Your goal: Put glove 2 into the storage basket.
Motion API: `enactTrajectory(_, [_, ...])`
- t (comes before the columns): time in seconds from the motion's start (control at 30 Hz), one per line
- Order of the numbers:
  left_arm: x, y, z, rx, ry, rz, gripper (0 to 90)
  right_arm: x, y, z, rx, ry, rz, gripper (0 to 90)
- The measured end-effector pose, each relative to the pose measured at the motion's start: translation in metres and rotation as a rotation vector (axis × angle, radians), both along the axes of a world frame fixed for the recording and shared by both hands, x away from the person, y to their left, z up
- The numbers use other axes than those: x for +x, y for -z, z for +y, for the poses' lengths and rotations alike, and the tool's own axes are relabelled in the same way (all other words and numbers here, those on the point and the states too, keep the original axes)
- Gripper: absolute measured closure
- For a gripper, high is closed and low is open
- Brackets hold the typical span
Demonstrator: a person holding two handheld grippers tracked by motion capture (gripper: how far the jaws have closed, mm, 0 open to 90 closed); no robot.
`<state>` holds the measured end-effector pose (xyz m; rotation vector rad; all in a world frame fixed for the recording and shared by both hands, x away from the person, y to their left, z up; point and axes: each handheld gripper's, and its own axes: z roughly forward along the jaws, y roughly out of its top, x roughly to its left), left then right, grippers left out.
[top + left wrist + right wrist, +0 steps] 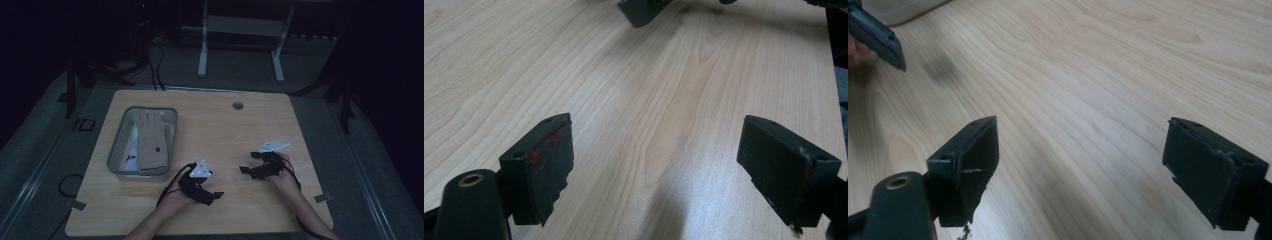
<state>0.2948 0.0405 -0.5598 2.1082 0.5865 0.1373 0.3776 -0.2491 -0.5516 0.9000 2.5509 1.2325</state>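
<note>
A dim room, seen from above: a pale wooden table (240,135) with a clear bin (116,150) at its left side. A tan glove (151,139) lies flat inside the bin, fingers pointing away from the person, with something white beside it. The glove looks already put away, so the work appears finished or nearly so; nothing else lies loose on the table, and neither gripper holds anything.

The person's forearms come in from the bottom edge. The left gripper (212,196) rests low over the table just in front of the bin's near right corner, apart from it, jaws pointing right. The right gripper (246,170) sits near it, to the right, jaws pointing left, so the two tips face each other across a small gap.

In the left gripper view its black jaws stand wide apart over bare wood. The right gripper view is the same: jaws spread, empty, with the bin's corner far off.
</note>
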Motion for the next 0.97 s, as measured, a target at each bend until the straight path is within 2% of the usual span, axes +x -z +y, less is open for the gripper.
enactTrajectory(0.27, [-0.001, 0.005, 0.001, -0.012, 0.018, 0.013, 15.4, -0.007, 0.005, -0.024, -0.003, 0.026, -0.027, 14.4])
enactTrajectory(0.33, [-0.001, 0.006, 0.002, -0.018, 0.019, 0.006, 15.4, -0.008, 0.005, -0.03, 0.014, 0.024, -0.023, 14.4])
enactTrajectory(0.53, [-0.002, 0.008, 0.004, -0.009, 0.017, -0.006, 15.4, -0.011, 0.005, -0.041, 0.013, 0.036, -0.042, 14.4])
enactTrajectory(0.67, [-0.002, 0.008, 0.006, -0.027, 0.01, -0.011, 15.4, -0.01, 0.006, -0.044, 0.015, 0.045, -0.042, 14.4])
enactTrajectory(0.97, [-0.002, 0.008, 0.007, -0.031, 0.003, -0.016, 15.4, -0.011, 0.008, -0.043, 0.005, 0.044, -0.05, 14.7])
